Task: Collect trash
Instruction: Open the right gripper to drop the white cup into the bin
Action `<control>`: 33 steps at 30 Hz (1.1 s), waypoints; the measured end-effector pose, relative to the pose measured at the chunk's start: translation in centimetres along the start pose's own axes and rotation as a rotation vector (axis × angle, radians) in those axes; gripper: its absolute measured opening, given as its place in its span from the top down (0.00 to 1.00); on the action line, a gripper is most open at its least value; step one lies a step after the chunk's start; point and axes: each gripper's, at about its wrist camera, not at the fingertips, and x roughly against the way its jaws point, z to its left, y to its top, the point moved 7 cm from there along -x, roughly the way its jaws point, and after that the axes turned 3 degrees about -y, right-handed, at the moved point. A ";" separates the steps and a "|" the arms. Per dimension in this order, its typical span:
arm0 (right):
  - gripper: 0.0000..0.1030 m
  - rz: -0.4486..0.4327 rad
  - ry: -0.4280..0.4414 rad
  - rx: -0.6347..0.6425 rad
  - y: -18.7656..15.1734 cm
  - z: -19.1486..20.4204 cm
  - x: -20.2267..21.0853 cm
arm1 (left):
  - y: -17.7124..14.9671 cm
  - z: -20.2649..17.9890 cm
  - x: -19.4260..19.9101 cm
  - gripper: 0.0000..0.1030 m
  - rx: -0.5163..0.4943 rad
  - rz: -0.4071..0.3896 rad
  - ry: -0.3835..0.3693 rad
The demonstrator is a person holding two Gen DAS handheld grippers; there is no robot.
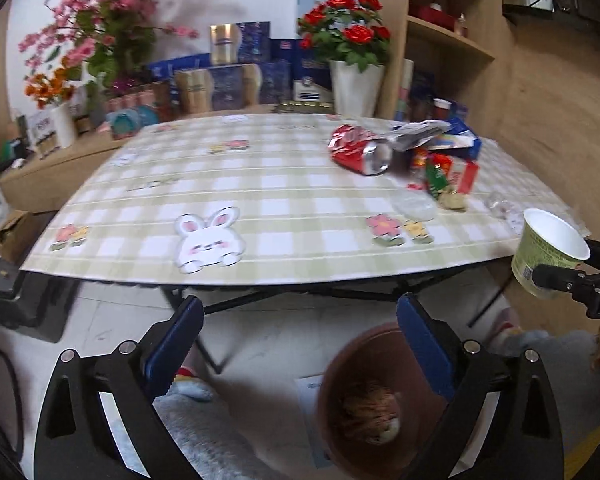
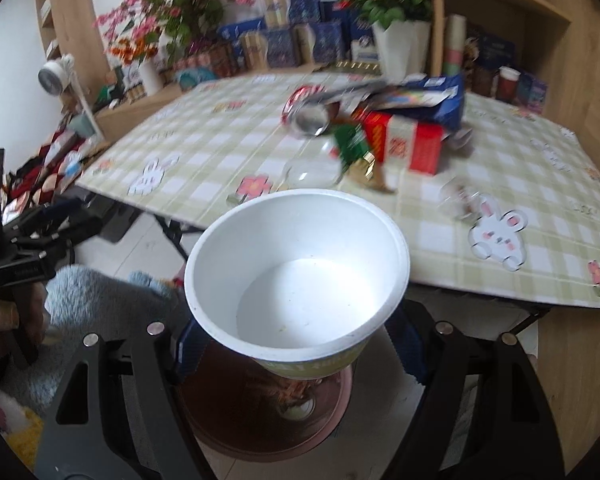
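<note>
My right gripper [image 2: 296, 344] is shut on a green paper bowl [image 2: 300, 276] with a white inside, held above a brown trash bin [image 2: 260, 420] on the floor. The bowl also shows at the right edge of the left wrist view [image 1: 548, 252]. My left gripper [image 1: 300, 332] is open and empty, in front of the table edge, above the bin [image 1: 364, 400], which holds some scraps. Trash lies on the checked tablecloth [image 1: 220, 184]: a crushed red can [image 1: 360, 150], a silver wrapper [image 1: 416, 134], a blue bag [image 2: 432, 100], a red box [image 2: 408, 140], a green wrapper [image 2: 352, 144] and clear plastic lids [image 2: 312, 172].
Flower vases [image 1: 356, 80], boxes and tins stand on the wooden shelf behind the table. A wooden cabinet [image 1: 452, 20] rises at the right. The table's black folding legs [image 1: 260, 300] show below its edge. My slippered feet [image 1: 196, 388] are next to the bin.
</note>
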 end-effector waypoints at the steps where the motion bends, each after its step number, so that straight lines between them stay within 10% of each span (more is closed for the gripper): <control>1: 0.25 0.015 0.004 0.003 -0.3 0.3 -0.4 | -0.3 0.3 0.3 0.08 0.014 -0.007 -0.005; 18: 0.25 0.267 -0.002 0.024 -5.1 3.0 -5.6 | -0.8 1.0 -1.0 0.08 0.080 0.010 -0.052; 22: 0.06 0.265 0.009 0.014 -5.1 2.9 -5.6 | -0.9 0.9 -1.2 0.08 0.079 0.018 -0.050; 33: 0.06 0.114 -0.077 -0.077 -2.1 -1.0 -2.9 | -0.8 -0.6 -1.3 0.08 0.018 0.017 -0.048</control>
